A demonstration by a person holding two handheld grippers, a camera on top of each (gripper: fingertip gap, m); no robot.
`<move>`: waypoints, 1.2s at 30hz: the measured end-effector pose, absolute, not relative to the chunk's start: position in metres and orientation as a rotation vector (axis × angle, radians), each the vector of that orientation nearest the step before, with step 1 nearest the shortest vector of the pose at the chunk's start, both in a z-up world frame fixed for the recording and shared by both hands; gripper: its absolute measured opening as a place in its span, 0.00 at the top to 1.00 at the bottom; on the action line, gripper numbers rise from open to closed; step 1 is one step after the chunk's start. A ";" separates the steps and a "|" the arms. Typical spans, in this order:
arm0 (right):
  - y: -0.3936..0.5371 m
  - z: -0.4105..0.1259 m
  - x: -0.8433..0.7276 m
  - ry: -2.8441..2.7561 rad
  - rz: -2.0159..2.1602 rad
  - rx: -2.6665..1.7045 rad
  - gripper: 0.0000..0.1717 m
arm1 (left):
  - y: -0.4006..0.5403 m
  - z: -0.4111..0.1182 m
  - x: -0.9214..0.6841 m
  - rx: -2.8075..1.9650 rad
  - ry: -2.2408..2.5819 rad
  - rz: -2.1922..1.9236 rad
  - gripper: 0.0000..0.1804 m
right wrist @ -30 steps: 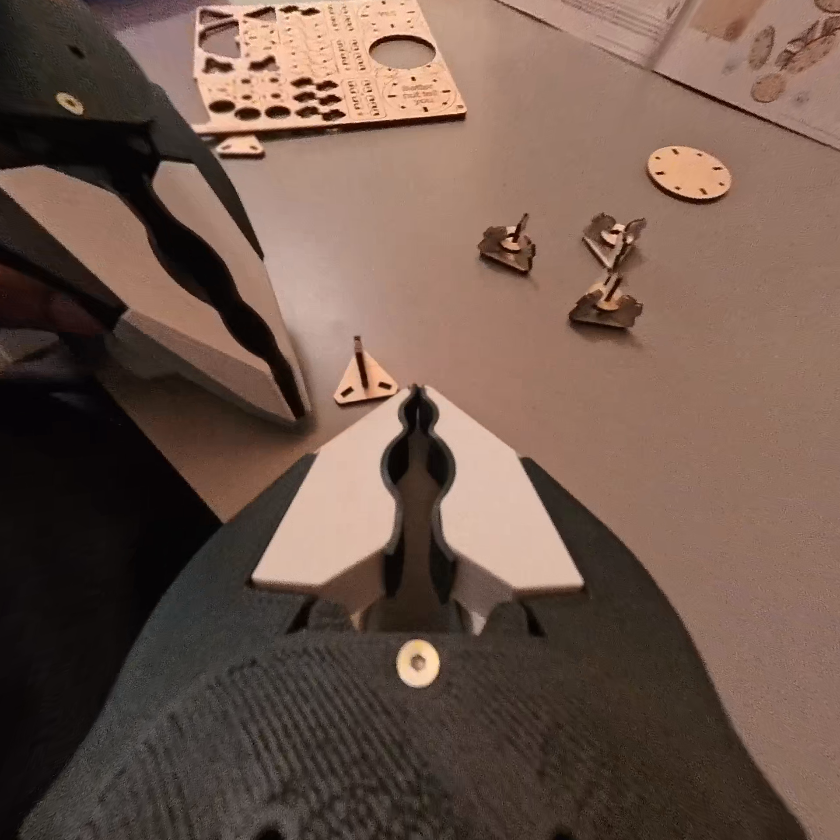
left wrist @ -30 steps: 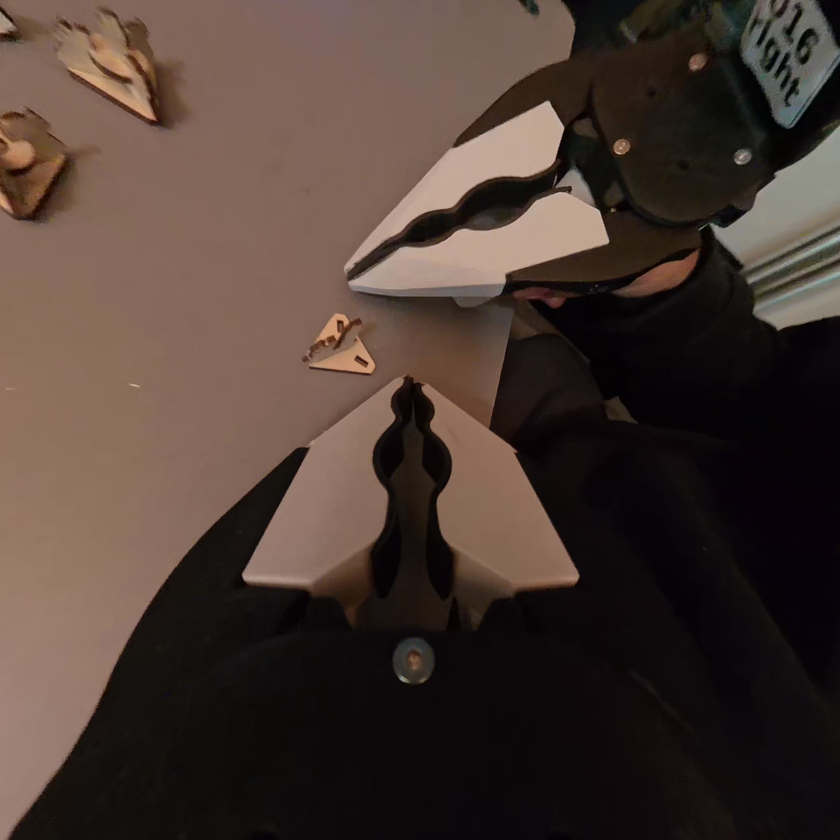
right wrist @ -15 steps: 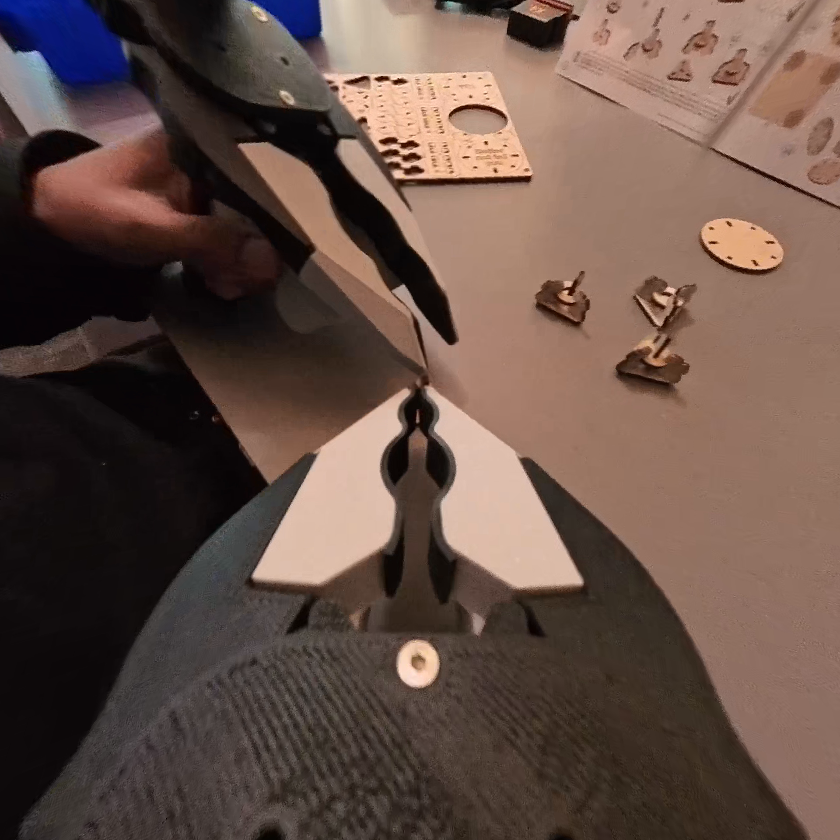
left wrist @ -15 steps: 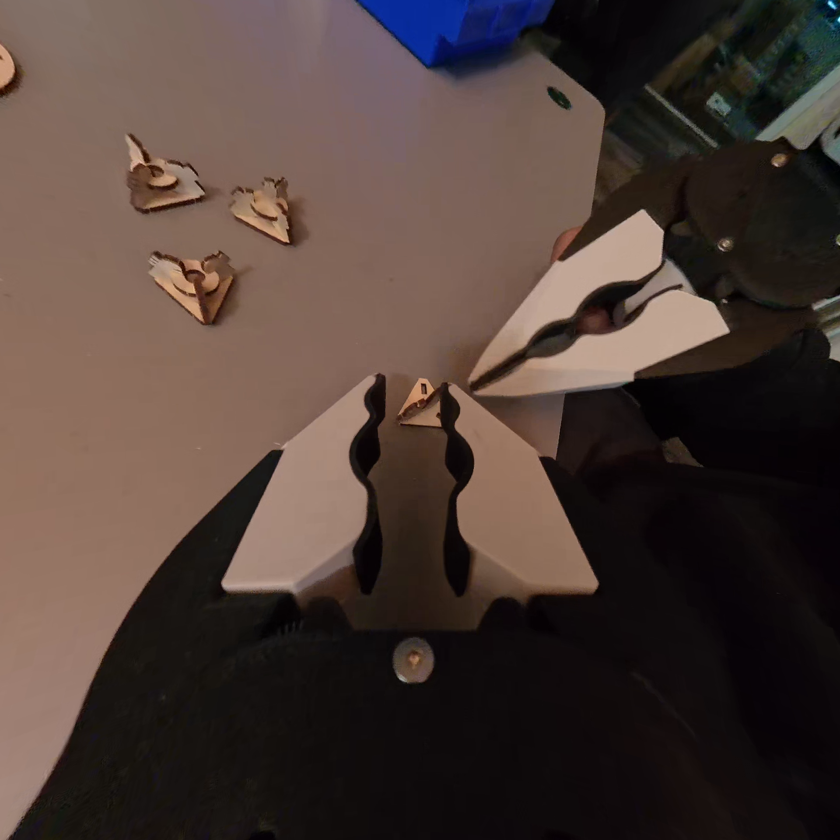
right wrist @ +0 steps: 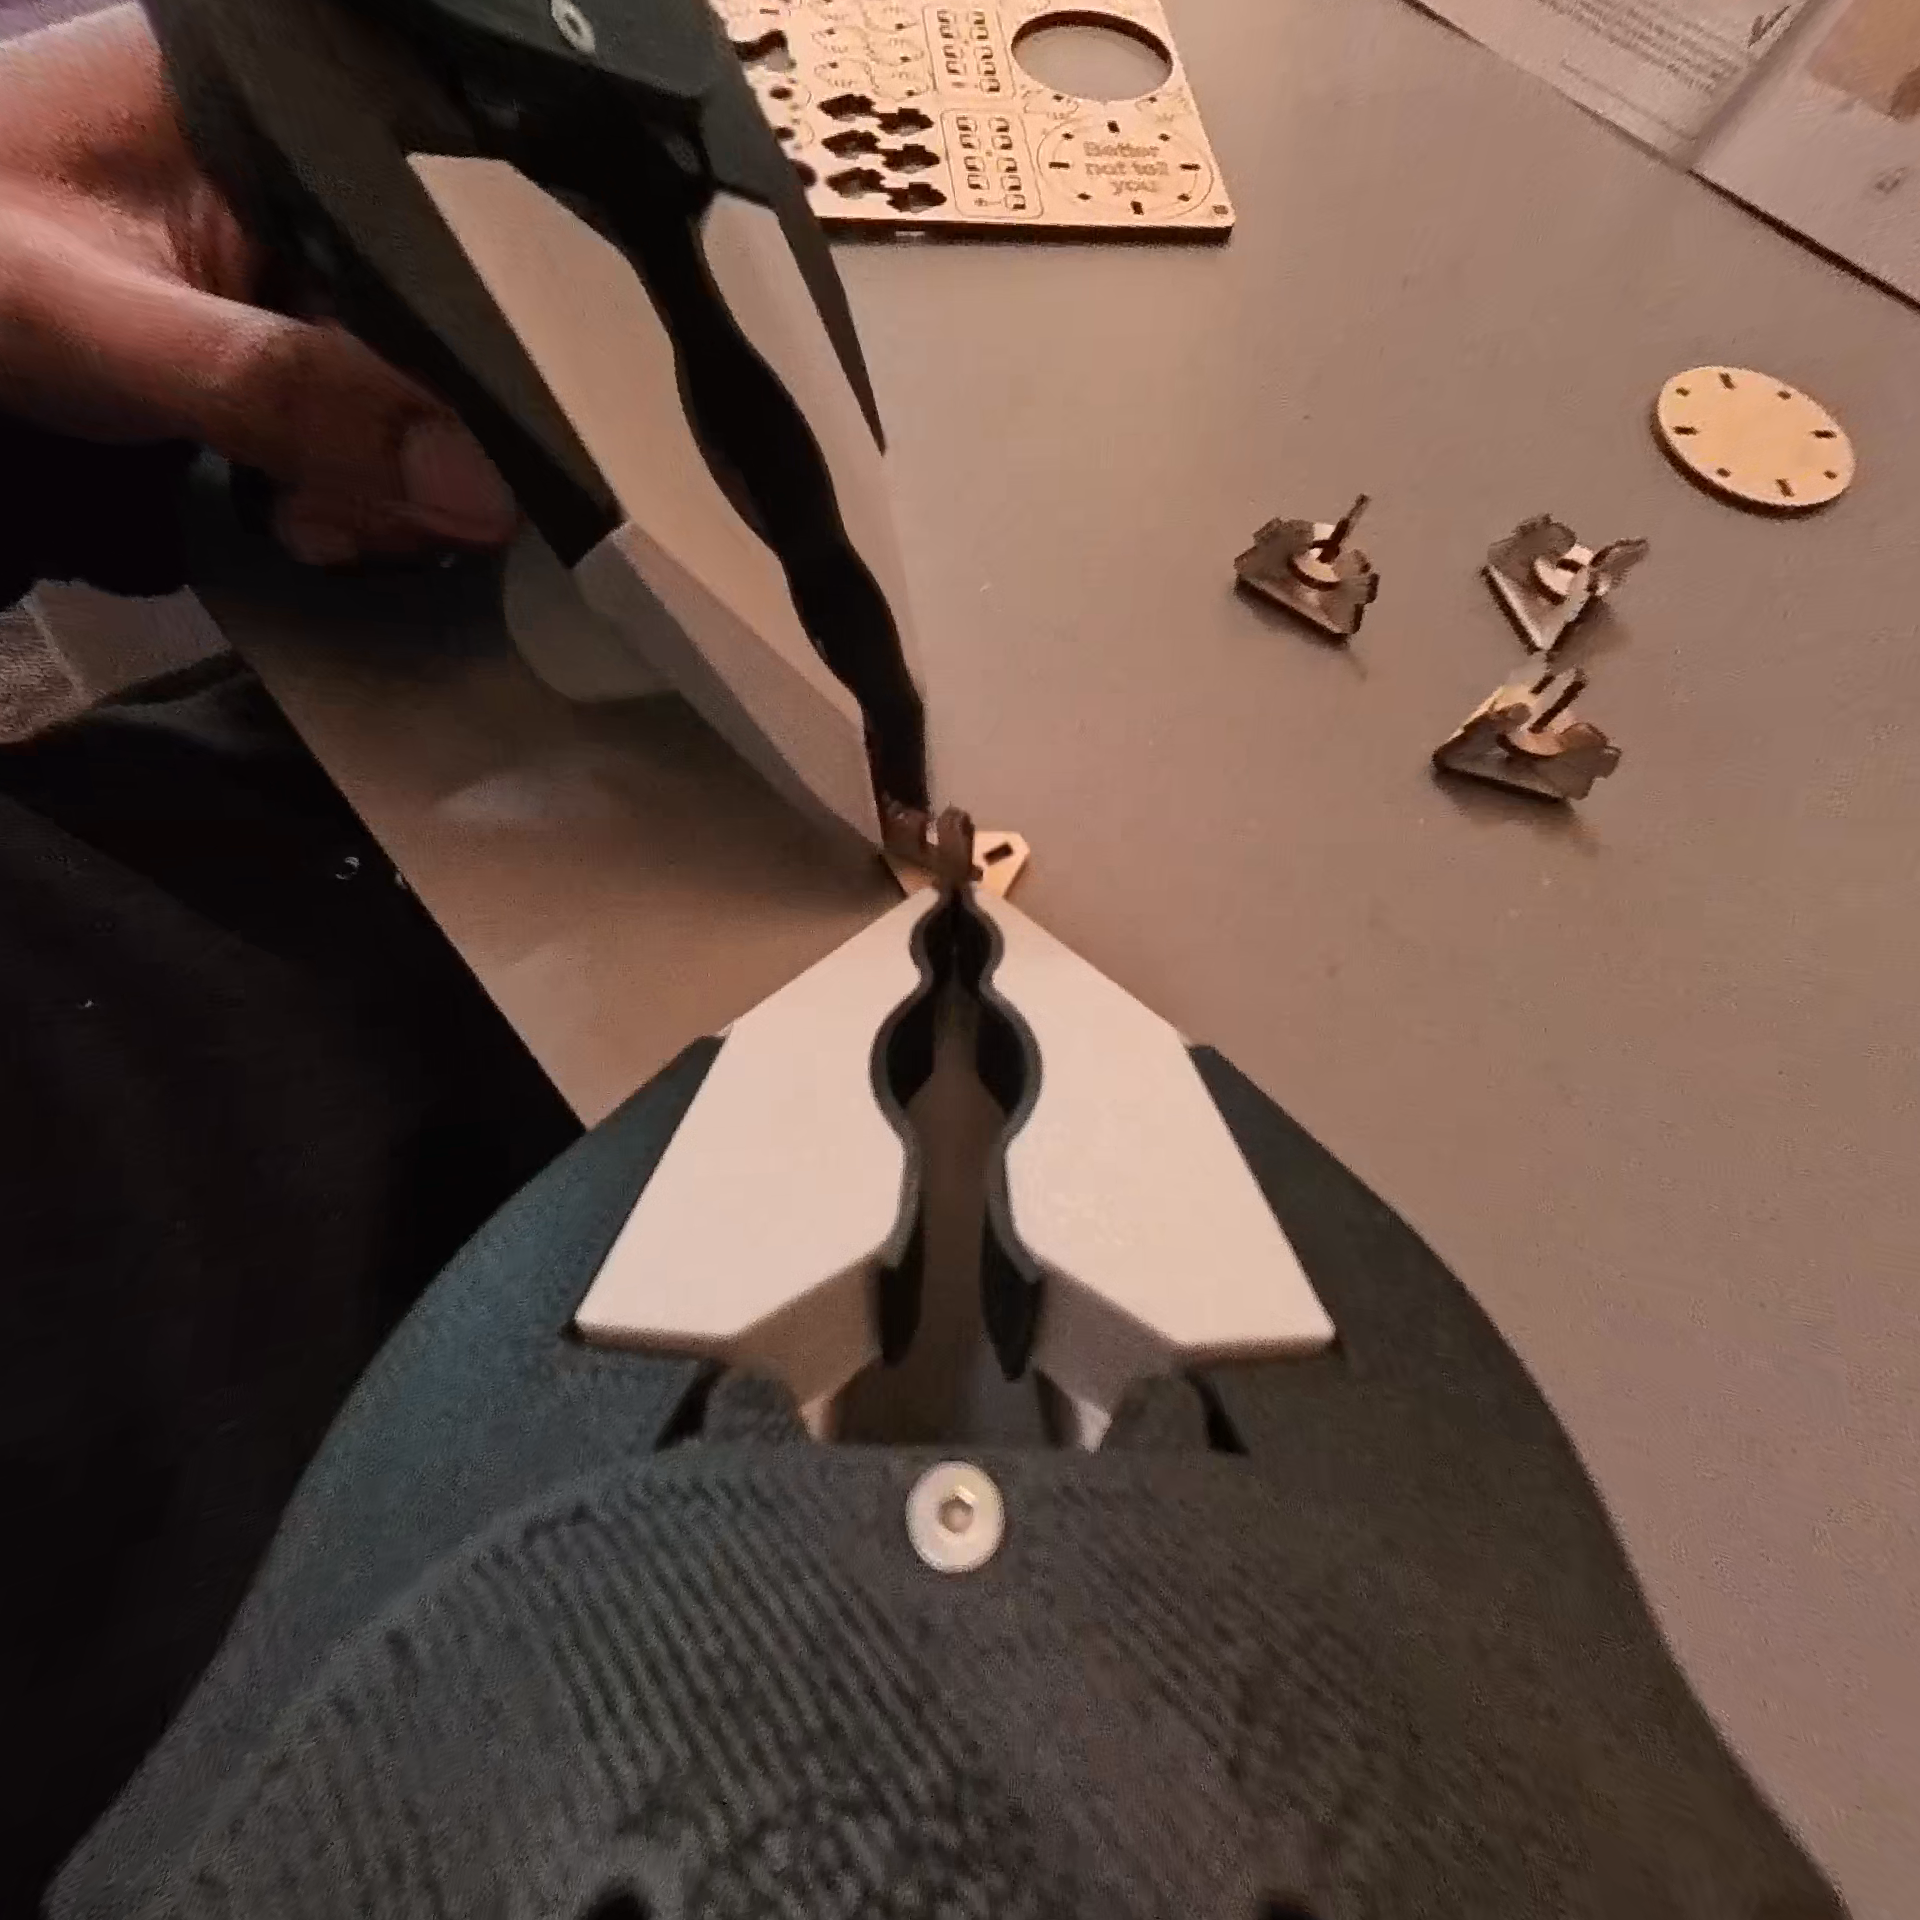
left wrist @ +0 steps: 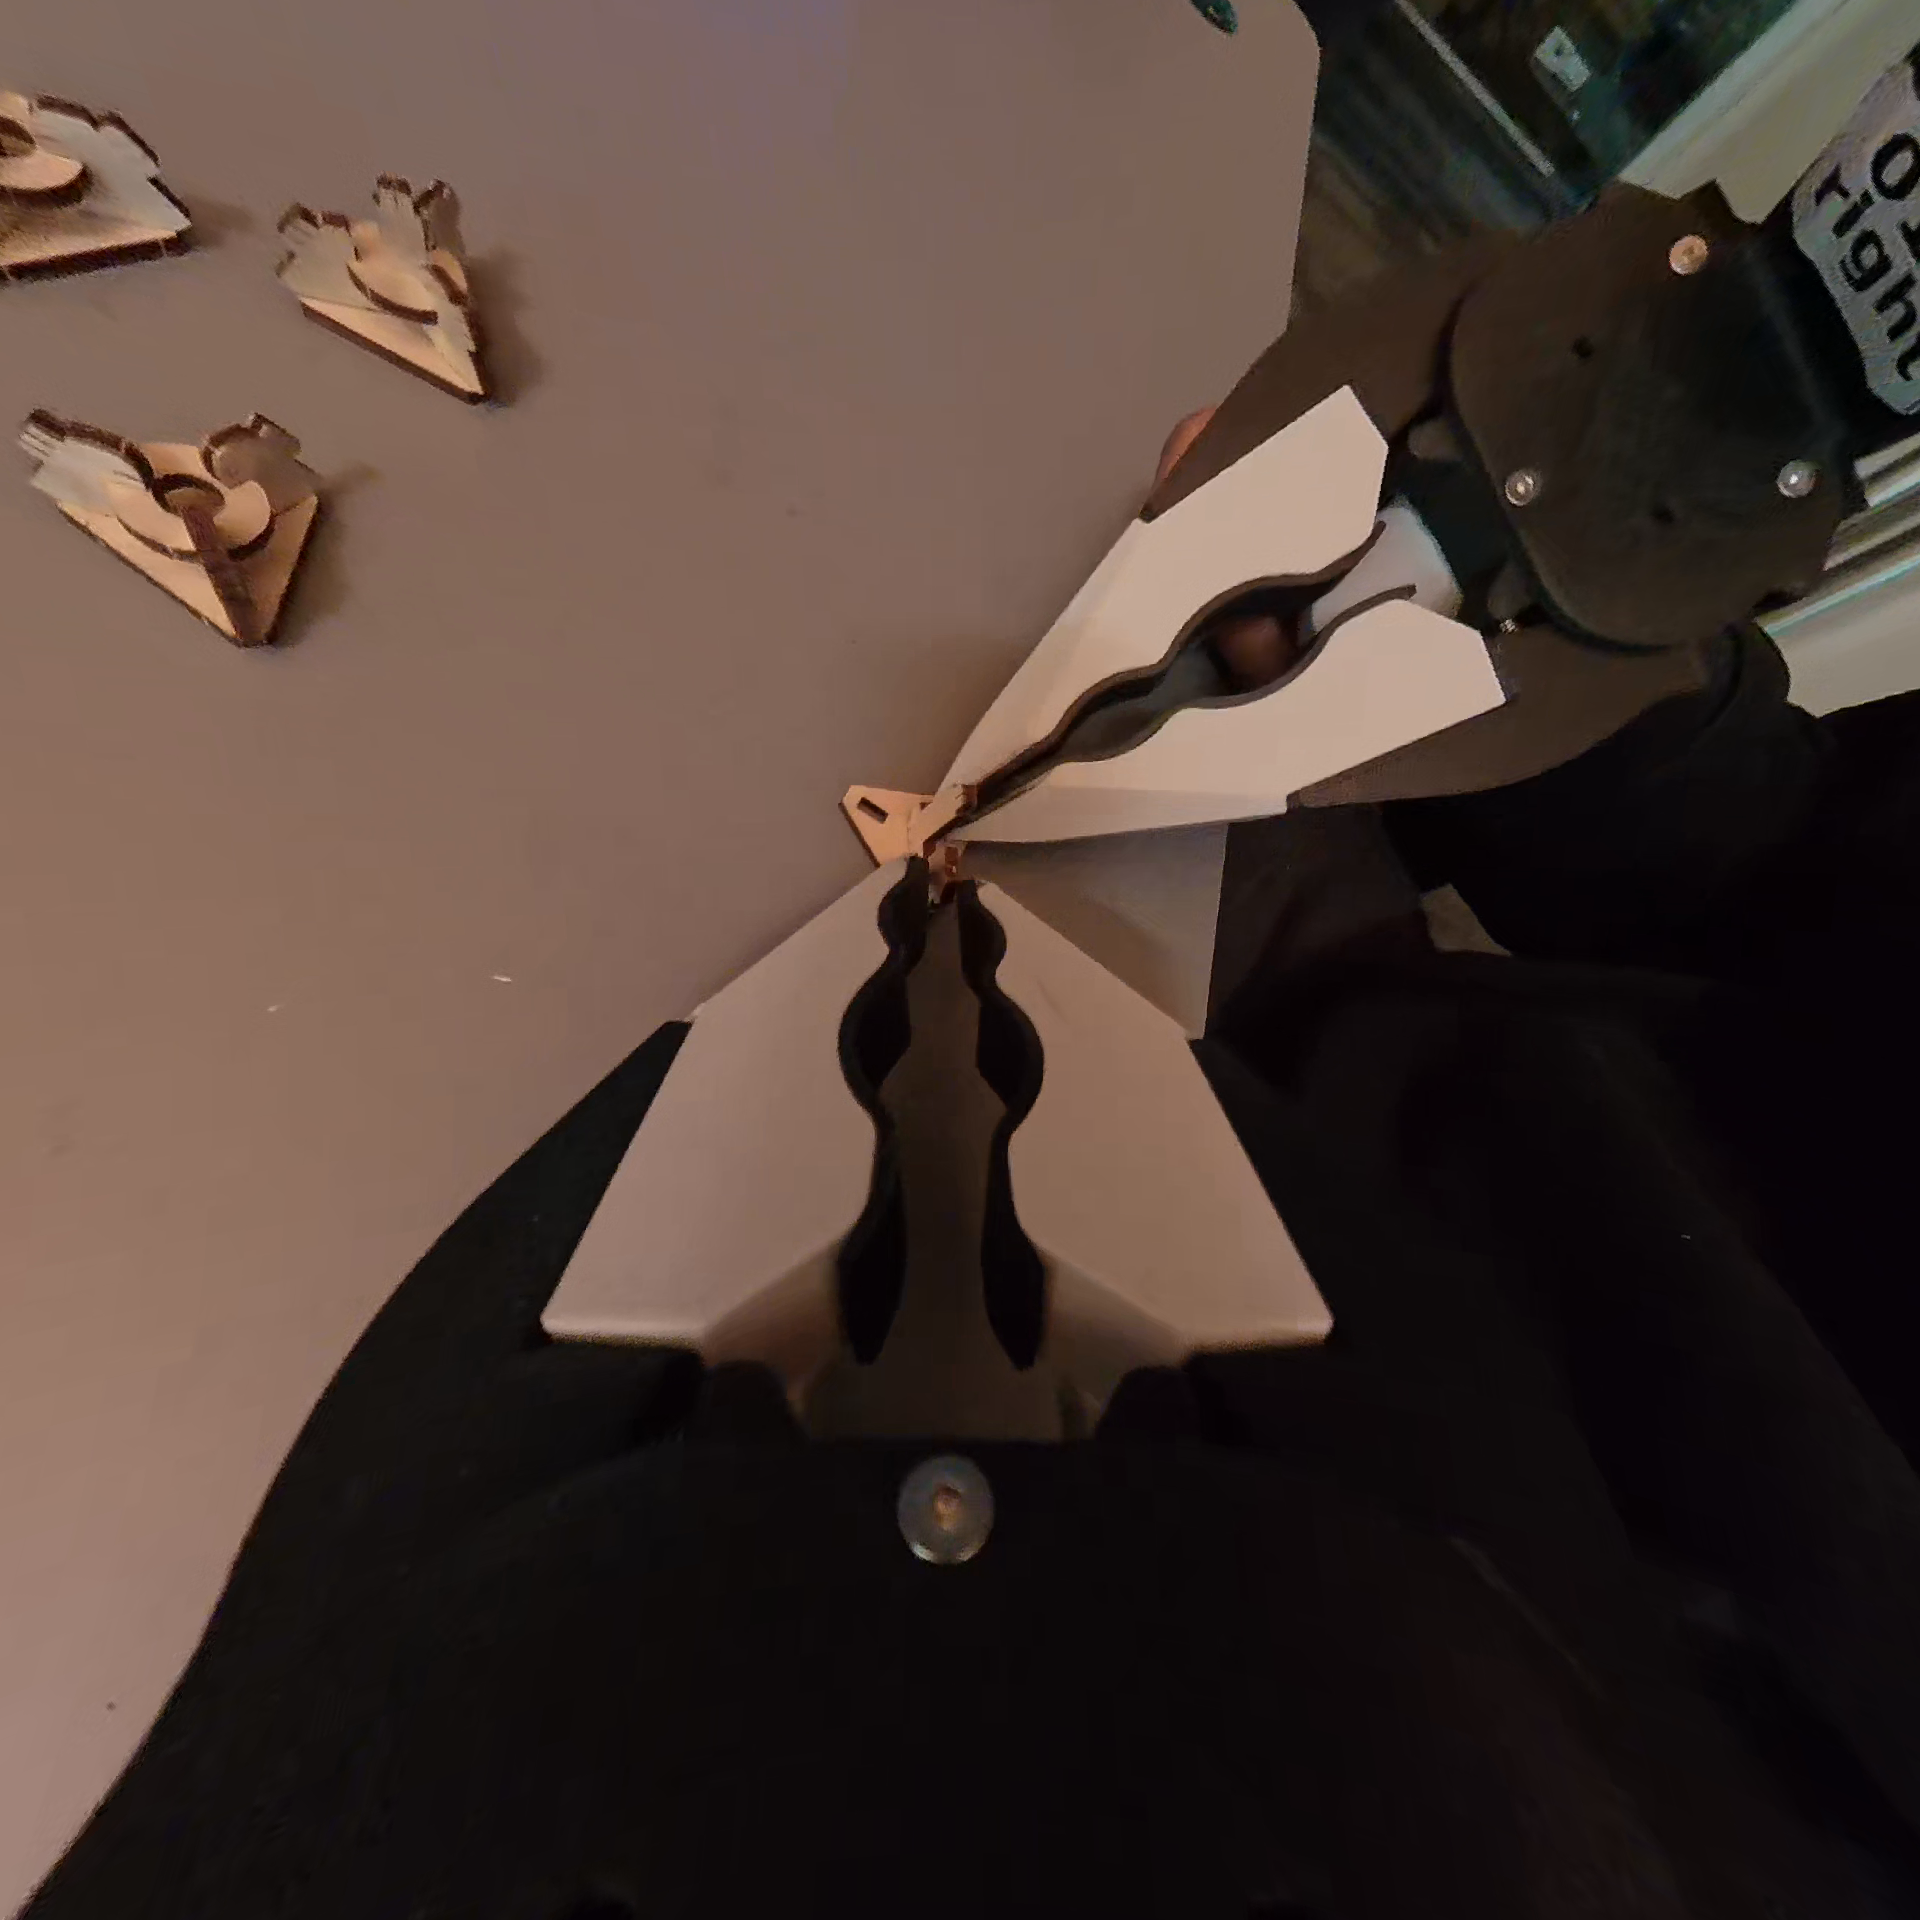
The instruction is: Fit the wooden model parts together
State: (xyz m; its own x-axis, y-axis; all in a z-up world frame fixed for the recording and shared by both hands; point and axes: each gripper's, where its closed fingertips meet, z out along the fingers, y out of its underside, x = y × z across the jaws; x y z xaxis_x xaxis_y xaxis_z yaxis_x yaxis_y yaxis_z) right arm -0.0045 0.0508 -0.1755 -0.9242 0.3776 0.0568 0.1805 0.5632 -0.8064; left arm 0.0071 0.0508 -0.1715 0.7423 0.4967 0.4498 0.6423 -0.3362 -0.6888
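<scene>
At the near table (left wrist: 623, 727) edge: both grippers meet on one small wooden assembly.

The left gripper (left wrist: 935, 896) is pinched, jaws nearly closed, on the upright tab (left wrist: 943, 857) standing on a triangular wooden plate (left wrist: 878, 821) that lies flat just beyond its tips. The right gripper (right wrist: 951, 902) is closed, its tips also nipping wood at that tab. Well apart lie three built triangular pieces (right wrist: 1304, 577), each carrying extra parts, with a slotted disc (right wrist: 1751, 442) and a punched-out sheet (right wrist: 1039, 156) farther off. The gripped plate appears barer than those three.
</scene>
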 end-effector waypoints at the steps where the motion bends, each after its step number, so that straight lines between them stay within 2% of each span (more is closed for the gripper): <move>1: 0.051 -0.176 -0.005 -2.572 1.293 -0.475 1.00 | 0.051 -0.171 0.007 -2.008 -0.857 -0.187 0.96; 9: 0.051 -0.158 -0.013 -2.481 1.409 -0.540 1.00 | 0.050 -0.172 0.005 -2.017 -0.865 -0.136 0.91; 15: 0.041 -0.136 -0.013 -2.353 1.518 -0.512 1.00 | 0.049 -0.174 0.004 -2.042 -0.869 -0.110 0.97; 29: 0.046 -0.149 -0.029 -2.263 1.191 -0.367 1.00 | 0.050 -0.175 0.002 -2.104 -0.834 0.054 0.98; 36: 0.056 -0.136 -0.049 -1.966 0.813 0.094 1.00 | 0.053 -0.176 0.001 -2.121 -0.822 0.088 0.98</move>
State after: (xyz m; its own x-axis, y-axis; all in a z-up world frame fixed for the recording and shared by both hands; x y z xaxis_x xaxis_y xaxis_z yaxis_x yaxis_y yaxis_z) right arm -0.0487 0.0558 -0.1364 -0.5273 0.2611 0.8086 -0.3863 0.7739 -0.5018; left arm 0.0008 0.0525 -0.1755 0.7828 0.5839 0.2154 0.5250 -0.4337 -0.7323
